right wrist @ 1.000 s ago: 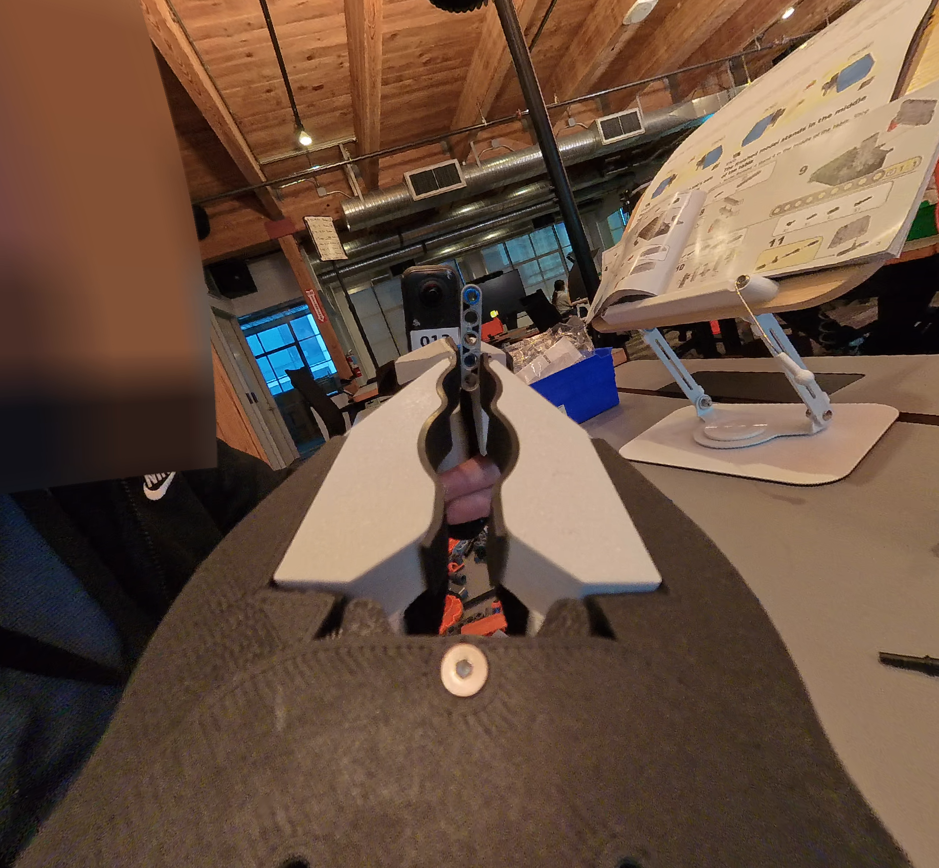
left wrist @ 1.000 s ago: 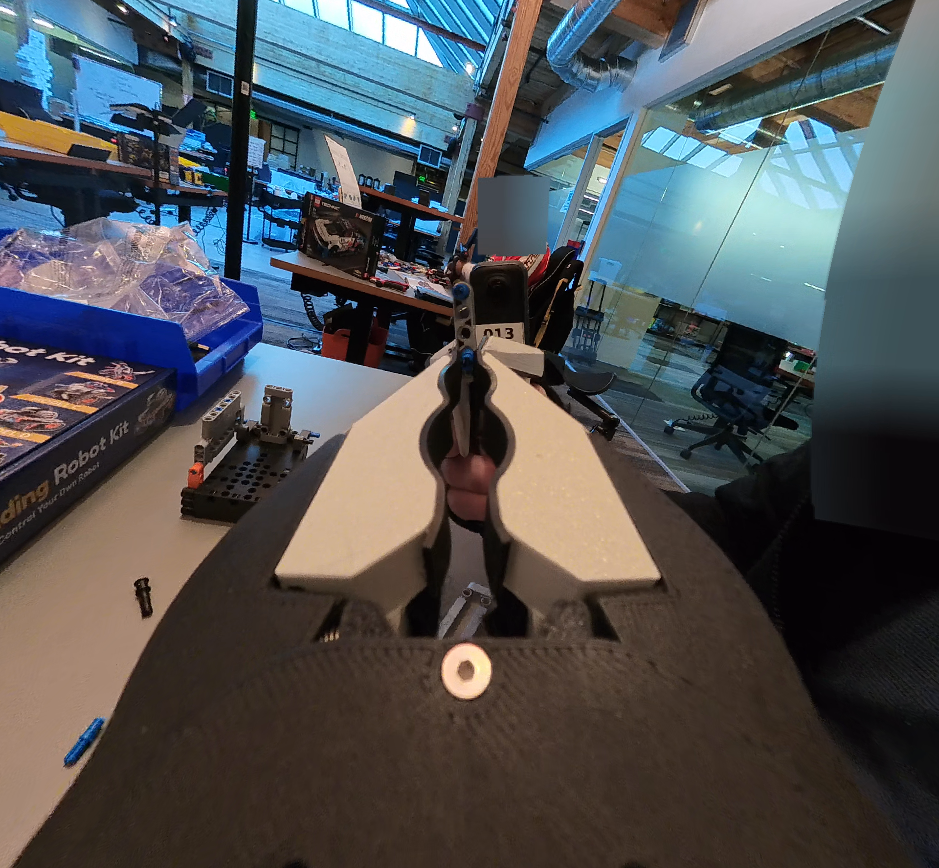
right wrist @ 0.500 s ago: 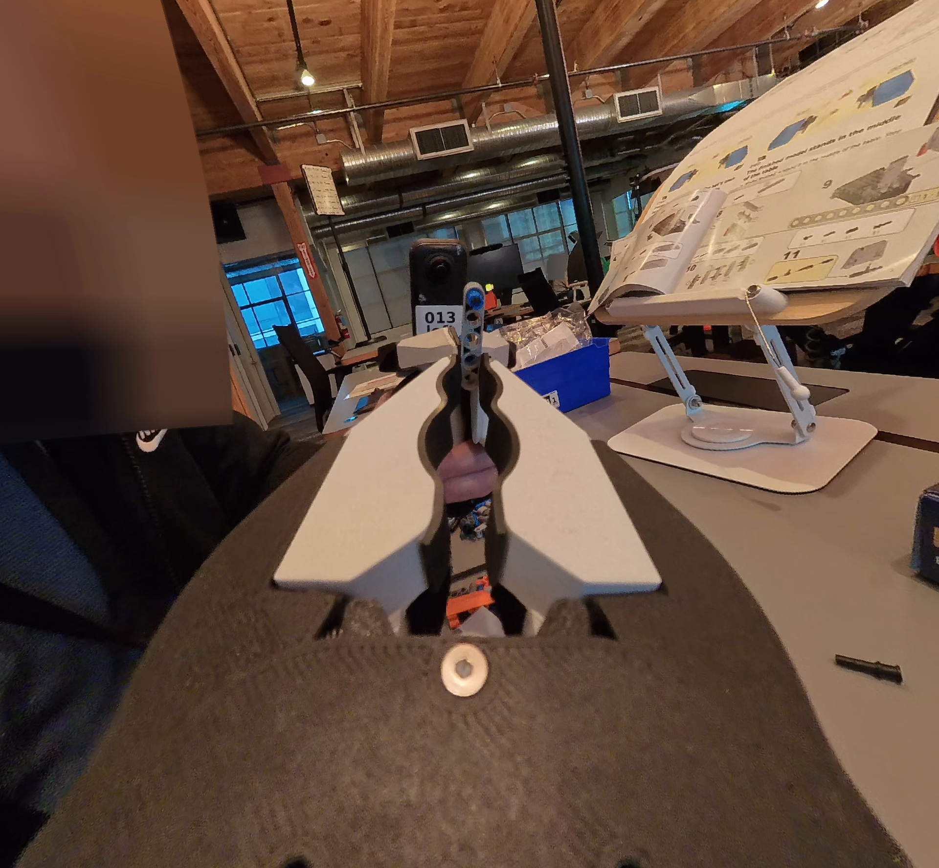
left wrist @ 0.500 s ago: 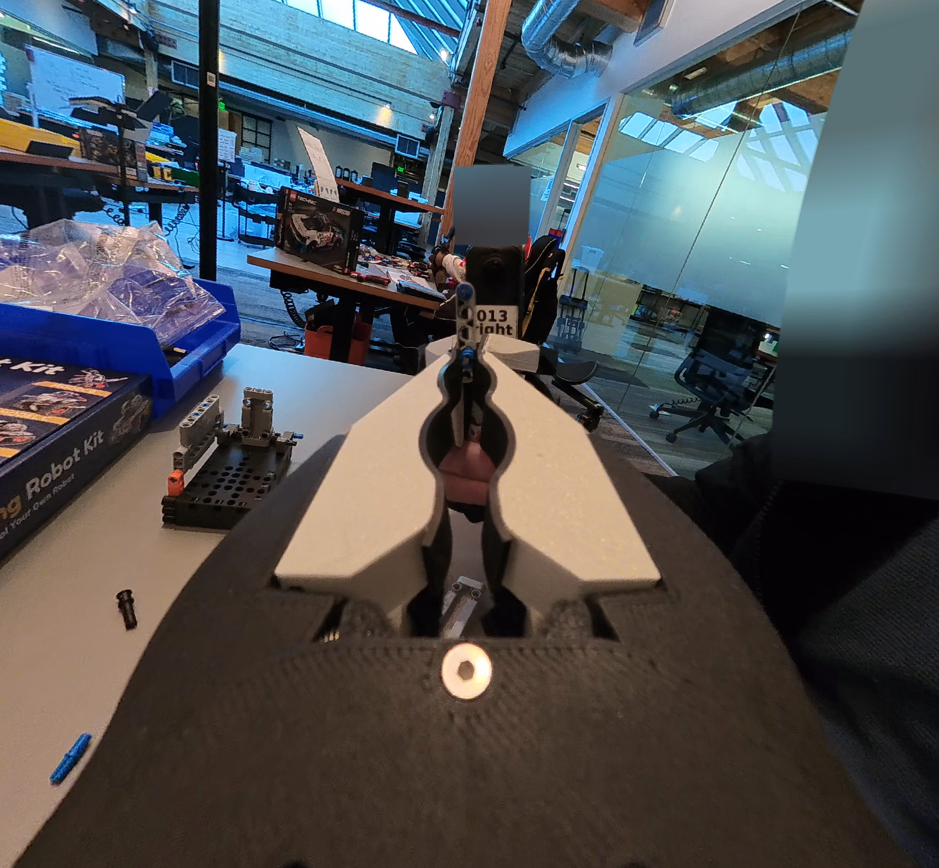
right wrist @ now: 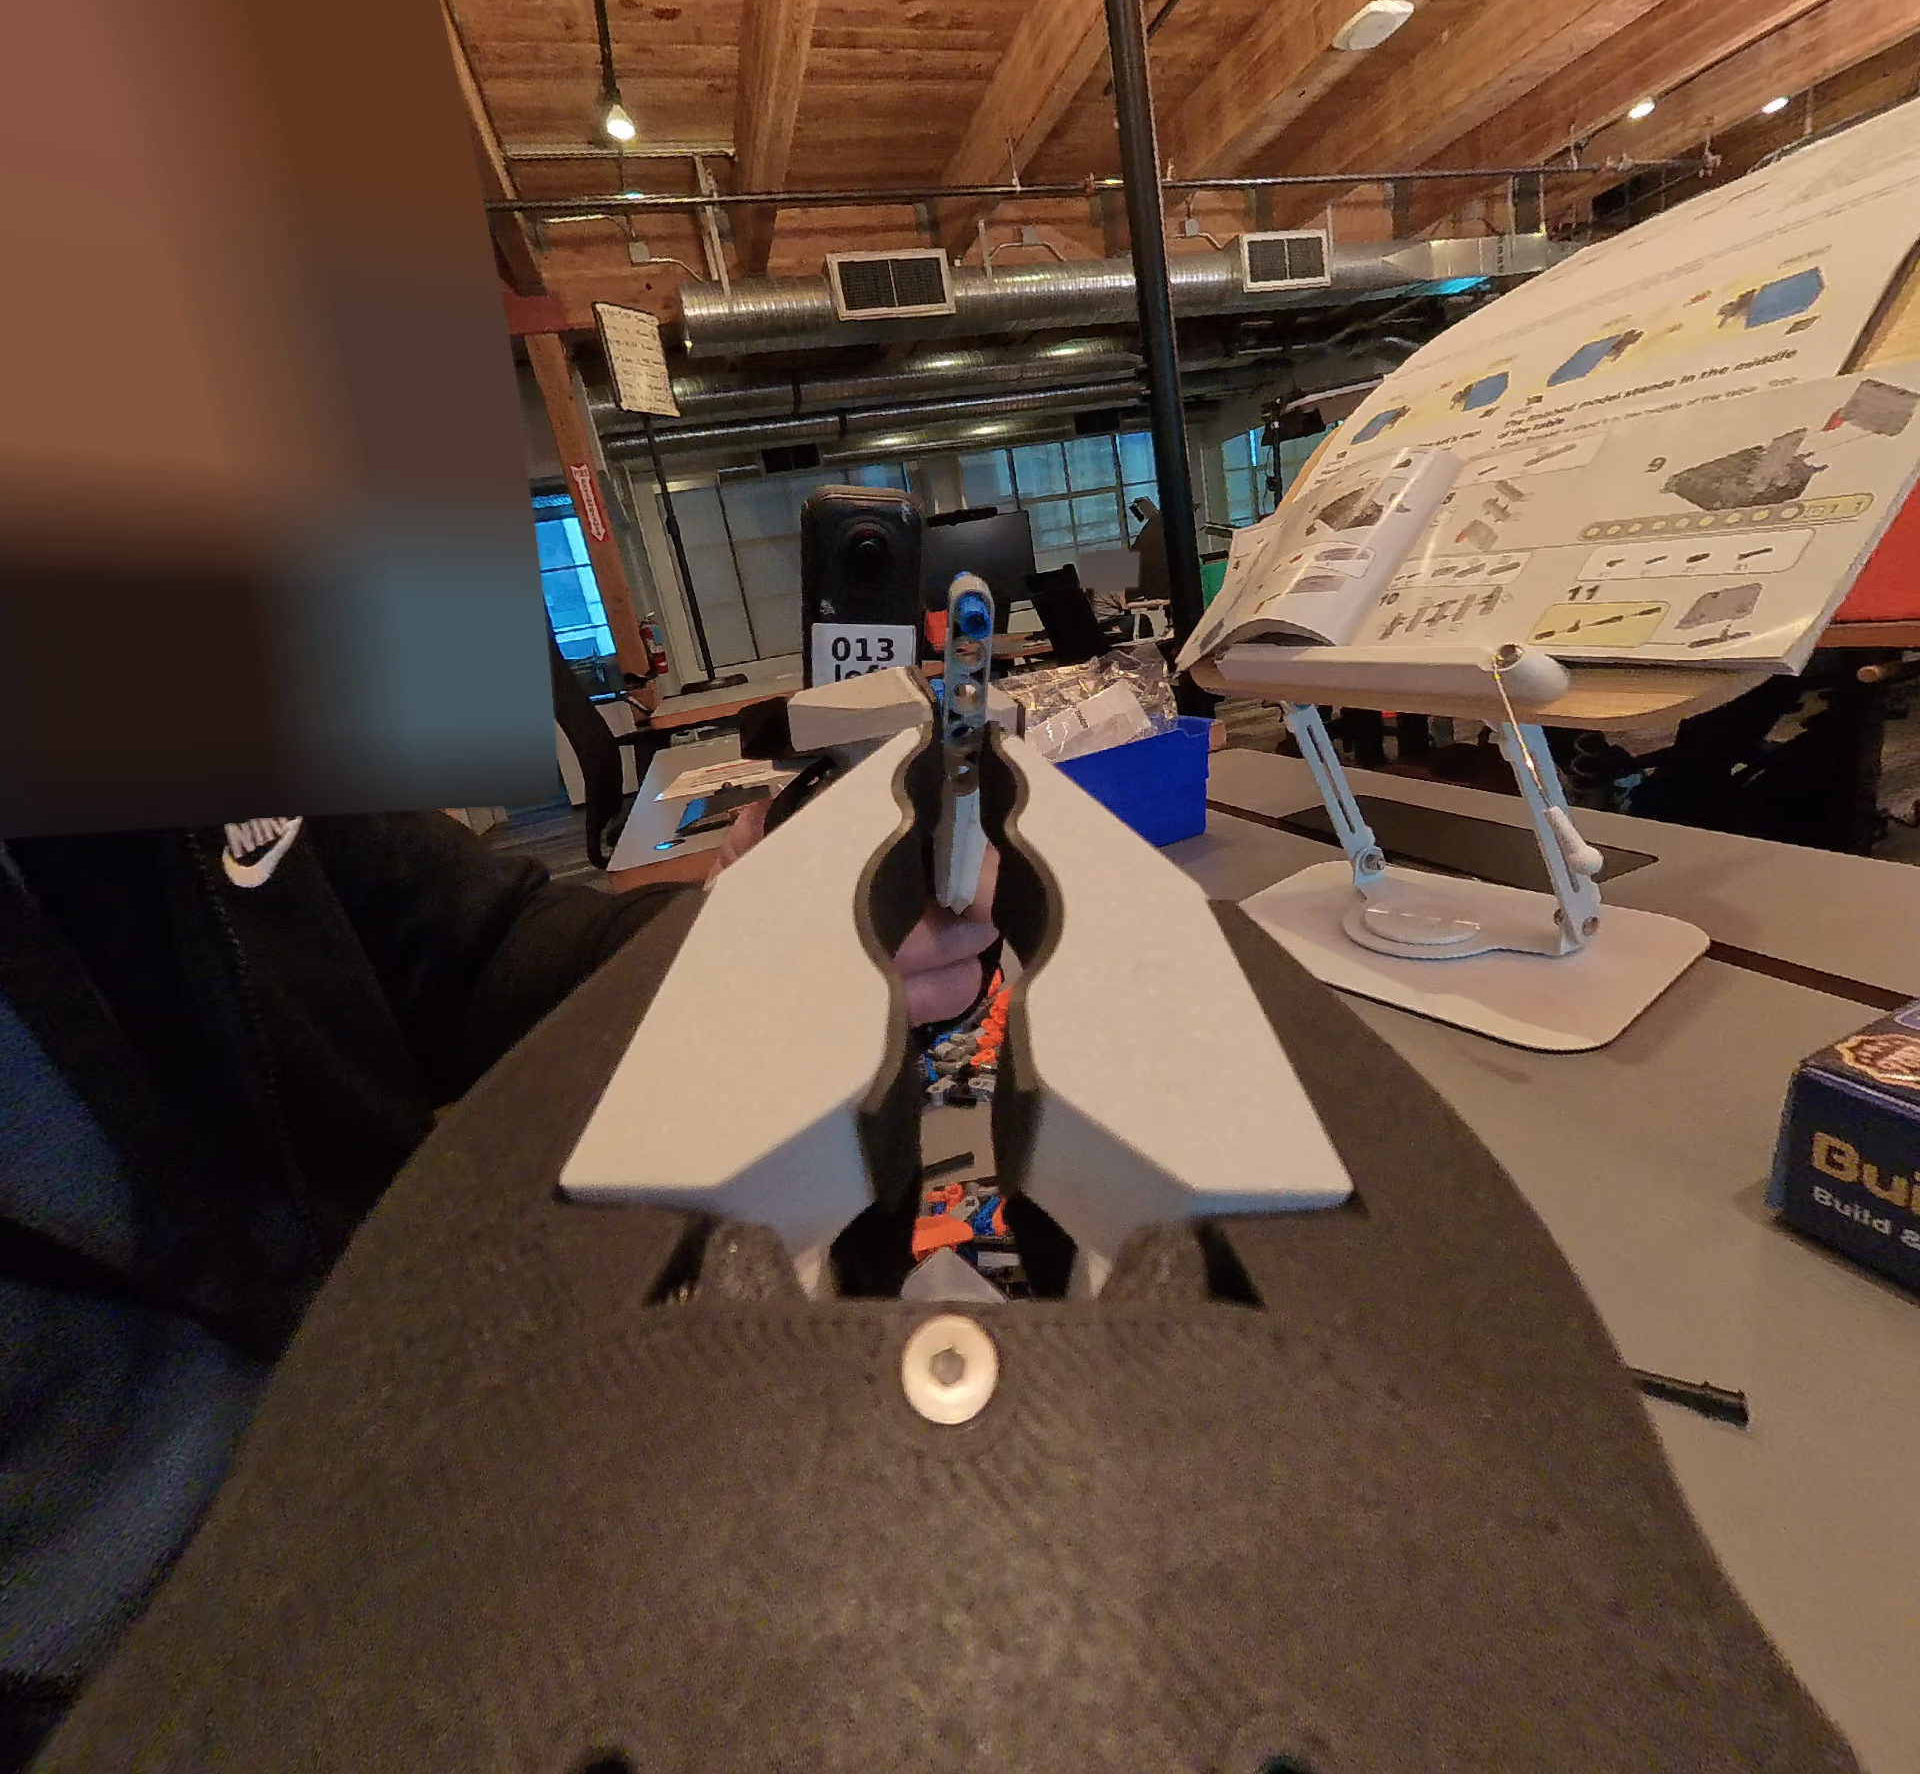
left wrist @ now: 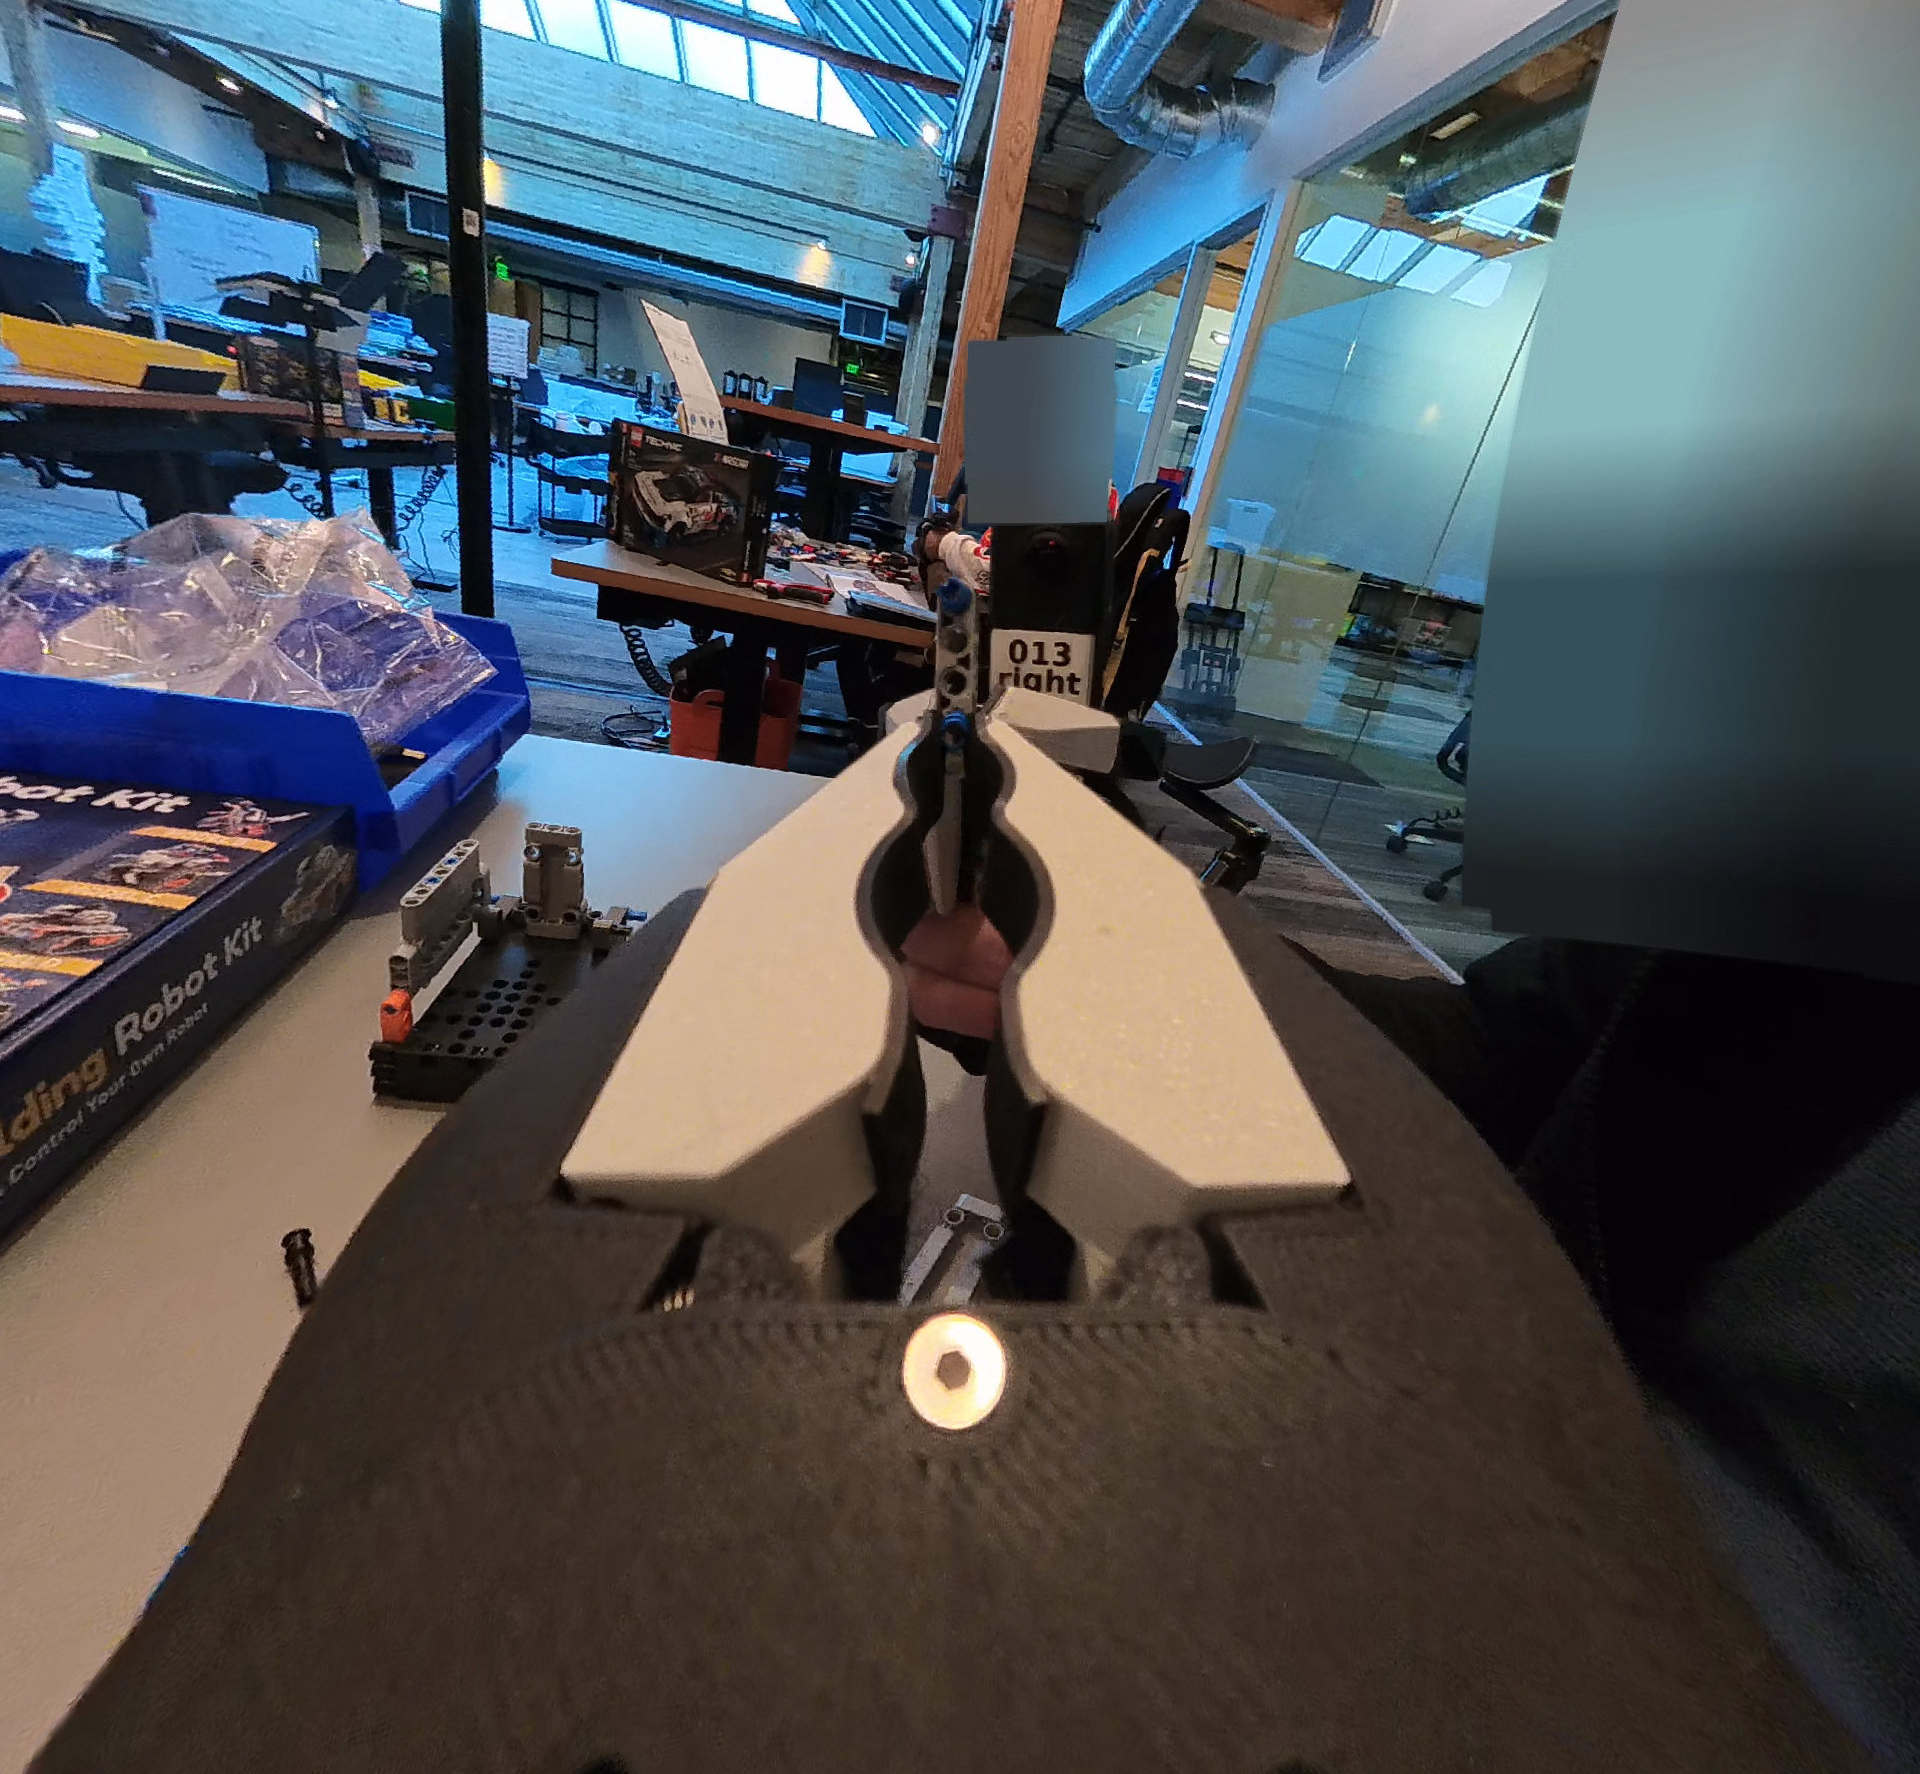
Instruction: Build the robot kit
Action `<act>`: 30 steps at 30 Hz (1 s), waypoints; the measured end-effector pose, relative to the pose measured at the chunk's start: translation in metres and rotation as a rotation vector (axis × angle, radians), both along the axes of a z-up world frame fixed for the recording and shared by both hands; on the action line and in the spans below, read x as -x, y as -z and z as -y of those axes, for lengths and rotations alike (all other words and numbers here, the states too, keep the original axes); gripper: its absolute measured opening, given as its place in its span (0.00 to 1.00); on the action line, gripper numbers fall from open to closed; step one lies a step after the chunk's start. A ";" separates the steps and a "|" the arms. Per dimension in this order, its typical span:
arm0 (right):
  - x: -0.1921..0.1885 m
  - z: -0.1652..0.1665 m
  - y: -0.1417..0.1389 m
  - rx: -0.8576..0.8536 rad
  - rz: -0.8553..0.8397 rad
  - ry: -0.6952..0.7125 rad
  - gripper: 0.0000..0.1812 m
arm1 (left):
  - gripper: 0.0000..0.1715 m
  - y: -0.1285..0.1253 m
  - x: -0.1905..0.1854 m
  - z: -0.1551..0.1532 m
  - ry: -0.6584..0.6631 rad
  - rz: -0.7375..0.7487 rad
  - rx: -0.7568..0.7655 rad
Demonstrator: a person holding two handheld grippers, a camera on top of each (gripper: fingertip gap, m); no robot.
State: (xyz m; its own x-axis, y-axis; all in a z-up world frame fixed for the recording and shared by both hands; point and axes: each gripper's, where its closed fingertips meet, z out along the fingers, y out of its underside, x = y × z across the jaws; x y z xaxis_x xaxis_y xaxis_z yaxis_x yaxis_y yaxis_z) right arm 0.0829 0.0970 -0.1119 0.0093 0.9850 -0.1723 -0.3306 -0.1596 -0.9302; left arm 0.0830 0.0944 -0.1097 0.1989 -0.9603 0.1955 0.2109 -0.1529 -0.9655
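My left gripper (left wrist: pixel 951 737) and right gripper (right wrist: pixel 961 737) faced each other at frame centre, both pinched on one thin grey perforated beam (left wrist: pixel 954 675) with a blue pin (right wrist: pixel 971 604) at its top. A black studded plate assembly (left wrist: pixel 488 976) sat at middle left; the glossy kit box (left wrist: pixel 135 935) lay beyond, perhaps touching the blue bin (left wrist: pixel 260 758).

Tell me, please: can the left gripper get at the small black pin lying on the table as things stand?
Probably not at once. The left gripper is shut on the grey beam, which the right gripper grips too. The black pin lies uncovered on the table, lower left.
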 end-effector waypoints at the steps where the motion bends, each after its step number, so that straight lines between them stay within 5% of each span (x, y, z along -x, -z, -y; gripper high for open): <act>1: 0.000 0.001 0.000 -0.003 0.001 -0.004 0.02 | 0.01 0.000 -0.001 0.000 -0.004 -0.010 -0.006; 12: 0.002 0.002 0.003 -0.109 0.085 0.086 0.02 | 0.00 0.003 -0.001 0.001 -0.005 -0.072 -0.002; 30: 0.007 0.020 0.024 -0.174 0.244 -0.072 0.02 | 0.00 0.028 0.000 0.018 0.186 -0.327 0.006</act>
State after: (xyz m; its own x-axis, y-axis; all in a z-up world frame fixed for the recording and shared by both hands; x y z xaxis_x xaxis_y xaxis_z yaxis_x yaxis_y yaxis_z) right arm 0.0756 0.0767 -0.1361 -0.0413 0.9991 -0.0024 -0.0879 -0.0060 -0.9961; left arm 0.0829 0.0761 -0.1379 0.0737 -0.9850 0.1562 -0.1405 -0.1654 -0.9762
